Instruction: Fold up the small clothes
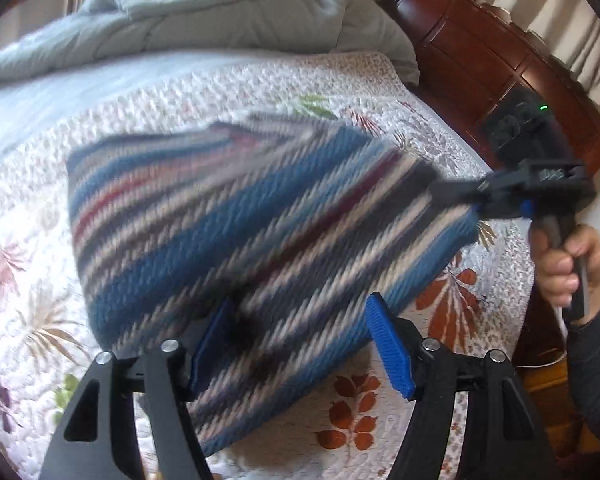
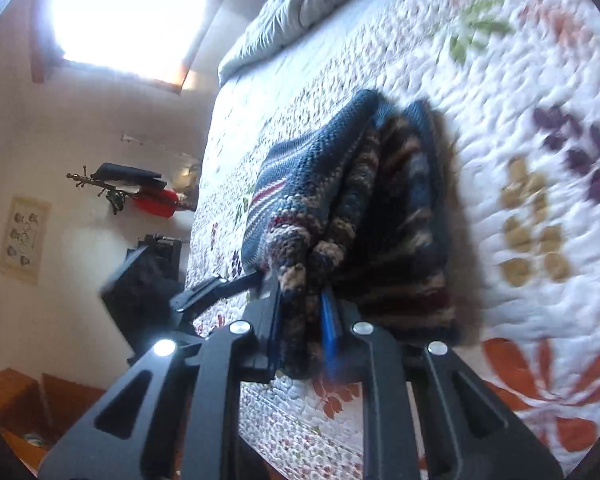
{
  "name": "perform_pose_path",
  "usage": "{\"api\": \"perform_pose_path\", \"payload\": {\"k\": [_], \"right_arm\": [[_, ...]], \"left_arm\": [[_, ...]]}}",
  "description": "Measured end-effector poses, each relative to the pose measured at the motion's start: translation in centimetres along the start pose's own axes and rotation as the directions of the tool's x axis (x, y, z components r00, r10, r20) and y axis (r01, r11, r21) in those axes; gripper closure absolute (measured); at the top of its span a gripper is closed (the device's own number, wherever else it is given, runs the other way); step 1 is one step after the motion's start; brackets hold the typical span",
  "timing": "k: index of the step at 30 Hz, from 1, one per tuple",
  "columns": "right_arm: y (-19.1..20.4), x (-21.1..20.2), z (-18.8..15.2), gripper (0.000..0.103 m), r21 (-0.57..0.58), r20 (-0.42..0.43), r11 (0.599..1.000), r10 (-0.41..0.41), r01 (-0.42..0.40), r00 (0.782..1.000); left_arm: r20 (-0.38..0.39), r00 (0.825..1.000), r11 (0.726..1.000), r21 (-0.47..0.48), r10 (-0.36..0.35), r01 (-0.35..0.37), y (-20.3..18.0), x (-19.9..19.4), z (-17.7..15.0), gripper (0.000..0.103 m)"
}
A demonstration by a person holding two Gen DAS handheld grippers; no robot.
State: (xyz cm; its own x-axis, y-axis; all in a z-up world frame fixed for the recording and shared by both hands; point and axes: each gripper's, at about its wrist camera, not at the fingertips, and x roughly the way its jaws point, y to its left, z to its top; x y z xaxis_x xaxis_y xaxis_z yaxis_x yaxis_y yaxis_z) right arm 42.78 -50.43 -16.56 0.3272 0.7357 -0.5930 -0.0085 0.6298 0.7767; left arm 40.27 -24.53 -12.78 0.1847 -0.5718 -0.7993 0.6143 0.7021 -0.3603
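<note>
A striped knitted garment (image 1: 236, 236), blue, cream, grey and maroon, lies folded on the floral quilt (image 1: 40, 280). My left gripper (image 1: 300, 344) is open, its blue pads (image 1: 388, 344) spread either side of the garment's near edge, not closed on it. My right gripper (image 1: 466, 200) comes in from the right and is shut on the garment's right edge. In the right wrist view the right gripper (image 2: 300, 304) clamps a bunched thick edge of the garment (image 2: 320, 208), lifted off the quilt (image 2: 520, 80). The left gripper's fingertip (image 2: 220, 284) shows at the left.
A rumpled grey duvet (image 1: 220, 12) lies at the head of the bed. A dark wooden headboard (image 1: 500, 64) runs along the right. A bright window (image 2: 120, 12), a wall coat rack (image 2: 116, 188) and a dark bag (image 2: 148, 280) are beside the bed.
</note>
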Motion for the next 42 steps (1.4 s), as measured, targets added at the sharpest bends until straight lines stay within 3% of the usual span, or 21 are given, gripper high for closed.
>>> {"api": "perform_pose_path", "payload": {"k": [4, 7, 9, 14, 18, 20, 24, 28, 32, 33, 34, 38, 42], "right_arm": [[-4.5, 2.2, -2.0, 0.087, 0.055, -0.054, 0.993, -0.099, 0.101, 0.994], [-6.0, 3.6, -3.1, 0.078, 0.058, -0.062, 0.997, -0.038, 0.042, 0.997], [-5.2, 2.9, -3.0, 0.064, 0.027, -0.055, 0.999, -0.019, 0.021, 0.998], [-3.5, 0.1, 0.6, 0.046, -0.01, 0.04, 0.999, -0.033, 0.033, 0.999], [-3.6, 3.2, 4.7, 0.044, 0.006, -0.019, 1.0, 0.006, -0.005, 1.0], [-4.3, 4.4, 6.6, 0.044, 0.024, -0.044, 1.0, 0.004, -0.003, 0.999], [-5.3, 6.1, 9.3, 0.044, 0.042, -0.082, 0.998, 0.038, -0.035, 0.996], [-5.9, 7.8, 10.7, 0.043, 0.049, -0.167, 0.998, 0.044, -0.036, 0.985], [-5.2, 10.0, 11.6, 0.047, 0.029, -0.21, 0.999, 0.039, -0.034, 0.977], [-5.1, 10.2, 11.7, 0.065, 0.018, -0.207, 0.999, 0.034, -0.031, 0.978], [-4.8, 10.4, 11.7, 0.077, -0.002, -0.203, 1.0, 0.027, -0.028, 0.979], [-3.5, 8.9, 11.3, 0.085, -0.072, -0.146, 0.997, -0.017, 0.006, 0.989], [-2.6, 6.3, 12.2, 0.086, -0.077, -0.01, 0.997, -0.031, 0.03, 0.999]], "left_arm": [[-0.073, 0.997, 1.0, 0.009, 0.008, -0.007, -0.3, 2.6, -0.9, 0.034], [-0.102, 0.995, 1.0, 0.009, 0.02, -0.019, -0.2, 3.3, -1.4, 0.034], [-0.105, 0.994, 1.0, 0.003, -0.004, 0.004, -0.1, 2.6, -1.3, 0.034], [-0.049, 0.997, 0.998, -0.018, -0.06, 0.059, 0.7, -0.7, 0.0, 0.033], [0.015, 0.997, 0.996, -0.033, -0.077, 0.077, 2.5, -2.7, 1.5, 0.029], [0.032, 0.998, 0.998, -0.036, -0.045, 0.046, 3.6, -3.0, 2.0, 0.029], [0.003, 1.0, 0.996, -0.085, -0.02, 0.02, 5.5, -2.1, 2.5, 0.029], [-0.018, 1.0, 0.998, -0.064, 0.006, -0.007, 5.6, -1.2, 2.2, 0.026], [-0.019, 1.0, 0.998, -0.055, 0.013, -0.014, 5.2, -0.6, 2.3, 0.022], [-0.02, 1.0, 0.998, -0.056, 0.014, -0.015, 5.3, -0.5, 2.3, 0.022], [-0.022, 1.0, 0.998, -0.056, 0.017, -0.019, 5.3, -0.4, 2.3, 0.022], [-0.013, 1.0, 0.998, -0.063, 0.014, -0.015, 5.1, -0.6, 2.6, 0.023], [0.011, 1.0, 1.0, -0.028, -0.008, 0.008, 4.1, -1.0, 2.7, 0.022]]}}
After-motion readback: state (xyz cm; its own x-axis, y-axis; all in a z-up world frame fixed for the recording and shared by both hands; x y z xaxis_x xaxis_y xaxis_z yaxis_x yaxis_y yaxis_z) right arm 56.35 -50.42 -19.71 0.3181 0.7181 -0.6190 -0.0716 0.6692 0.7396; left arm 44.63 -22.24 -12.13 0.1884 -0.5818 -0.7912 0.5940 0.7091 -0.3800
